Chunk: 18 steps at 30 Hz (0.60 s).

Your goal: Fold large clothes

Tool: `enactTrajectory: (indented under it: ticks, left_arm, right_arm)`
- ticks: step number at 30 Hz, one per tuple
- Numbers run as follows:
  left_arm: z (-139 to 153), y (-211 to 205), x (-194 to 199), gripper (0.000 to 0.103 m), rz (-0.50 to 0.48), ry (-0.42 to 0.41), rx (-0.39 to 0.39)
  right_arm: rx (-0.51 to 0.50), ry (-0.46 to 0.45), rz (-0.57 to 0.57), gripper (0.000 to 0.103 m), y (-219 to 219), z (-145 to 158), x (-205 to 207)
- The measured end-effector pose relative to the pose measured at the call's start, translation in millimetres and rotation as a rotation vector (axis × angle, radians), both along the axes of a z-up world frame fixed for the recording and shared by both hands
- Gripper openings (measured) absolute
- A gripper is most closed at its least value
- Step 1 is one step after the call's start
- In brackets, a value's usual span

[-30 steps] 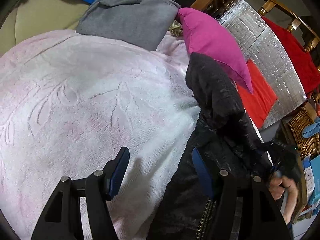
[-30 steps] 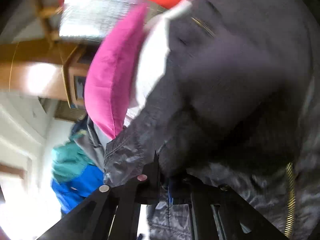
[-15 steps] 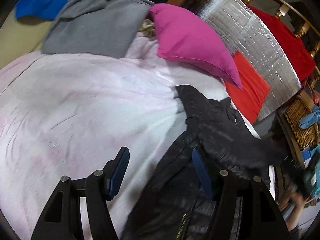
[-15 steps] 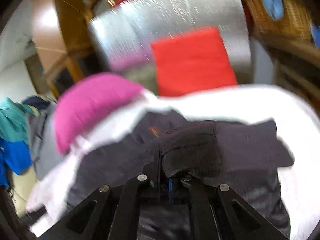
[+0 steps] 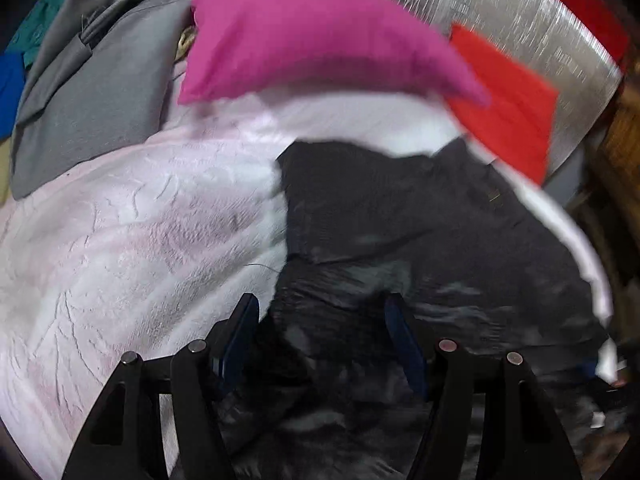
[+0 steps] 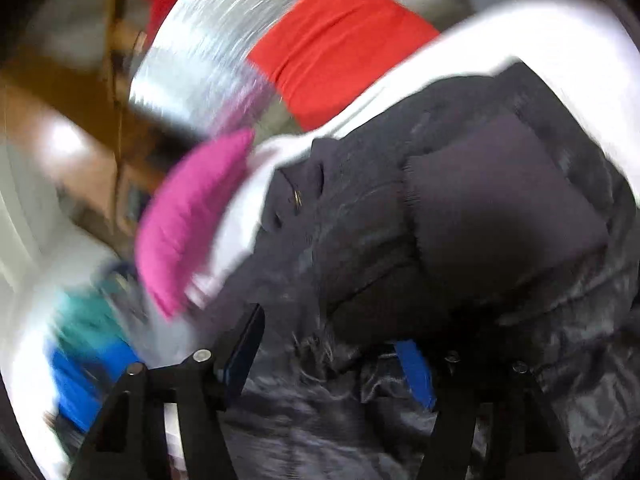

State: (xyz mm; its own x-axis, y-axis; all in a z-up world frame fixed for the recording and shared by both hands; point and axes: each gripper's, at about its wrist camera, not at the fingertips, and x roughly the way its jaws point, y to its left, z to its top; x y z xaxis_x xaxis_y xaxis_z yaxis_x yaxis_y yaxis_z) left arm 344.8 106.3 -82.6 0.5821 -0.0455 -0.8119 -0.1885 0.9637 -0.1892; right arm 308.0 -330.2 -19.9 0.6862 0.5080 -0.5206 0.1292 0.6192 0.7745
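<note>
A black padded jacket (image 5: 420,248) lies on the pale pink fleece blanket (image 5: 132,240), its knit cuff and sleeve folded over the body. My left gripper (image 5: 322,332) hovers open over the jacket's left edge, nothing pinched between its blue pads. In the right wrist view the same jacket (image 6: 460,240) fills the right half. My right gripper (image 6: 332,352) is opening its jaws right above the shiny fabric; cloth lies between the fingers but the pads stand apart from it. Both views are motion-blurred.
A magenta pillow (image 5: 316,36) lies at the blanket's far edge, with a red cushion (image 5: 508,108) and a silver foil panel (image 5: 516,12) behind. A grey garment (image 5: 96,92) and blue-teal clothes (image 6: 84,344) are heaped at the left.
My right gripper was shut on the jacket's sleeve, carried it over onto the body, and its jaws have now come apart. My left gripper stayed open and swung rightward over the jacket.
</note>
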Motion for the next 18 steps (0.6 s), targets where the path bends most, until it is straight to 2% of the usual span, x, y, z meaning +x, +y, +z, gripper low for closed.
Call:
enactTrajectory:
  ticks: [2, 3, 4, 5, 6, 7, 10, 11, 12, 13, 14, 15, 16, 17, 18]
  left_arm:
    - [-11.8, 0.8, 3.8, 0.069, -0.012, 0.035, 0.008]
    - [-17.3, 3.4, 4.0, 0.071, -0.013, 0.041, -0.007]
    - [-19.5, 5.5, 3.6, 0.074, -0.008, 0.038, -0.017]
    - [-20.7, 7.4, 4.3, 0.074, -0.005, 0.039, -0.023]
    - [-20.4, 6.9, 4.7, 0.074, -0.012, 0.043, -0.018]
    - [-19.8, 5.7, 4.9, 0.074, -0.016, 0.044, -0.009]
    - [-19.5, 1.9, 2.8, 0.075, -0.029, 0.032, 0.010]
    - [-20.2, 1.5, 2.5, 0.075, -0.031, 0.028, 0.012]
    - [-21.6, 1.1, 2.0, 0.076, -0.033, 0.025, 0.016]
    - [-21.3, 0.1, 1.8, 0.076, -0.031, 0.020, 0.013]
    - [-20.5, 0.3, 1.5, 0.076, -0.028, 0.023, 0.017]
    - [-18.6, -0.1, 1.8, 0.076, -0.025, 0.030, 0.019]
    - [-15.2, 0.2, 1.9, 0.075, -0.021, 0.034, 0.020]
    - [-7.9, 2.1, -0.7, 0.075, -0.012, 0.016, 0.023]
    - [-0.3, 2.0, -2.3, 0.074, 0.000, -0.012, 0.034]
  right_arm:
    - [0.149, 0.019, -0.079, 0.068, -18.7, -13.4, -1.9]
    - [0.212, 0.045, -0.111, 0.064, -28.0, -23.2, -2.1]
    - [0.229, 0.063, -0.124, 0.045, -31.2, -28.5, -0.6]
    - [0.215, 0.095, -0.137, 0.031, -34.5, -33.4, 2.0]
    - [0.176, 0.119, -0.145, 0.021, -36.0, -34.2, 3.0]
    - [0.124, 0.108, -0.137, 0.021, -33.6, -26.1, 4.5]
    - [-0.178, -0.038, -0.085, 0.020, -7.5, 26.5, -3.0]
    - [-0.232, -0.060, -0.086, 0.020, -3.7, 33.1, -5.7]
    - [-0.294, -0.045, -0.101, 0.021, 0.6, 33.2, -6.3]
    - [-0.304, -0.005, -0.102, 0.030, 0.0, 25.3, -1.9]
    - [-0.290, 0.094, -0.090, 0.037, -2.5, 7.5, 5.4]
    - [-0.218, 0.172, -0.073, 0.042, -8.6, -11.6, 8.6]
    - [-0.173, 0.150, -0.088, 0.043, -13.3, -12.6, 3.6]
    - [-0.158, 0.124, -0.100, 0.050, -17.6, -8.2, -1.0]
    - [-0.149, 0.100, -0.103, 0.071, -20.6, -0.7, -5.2]
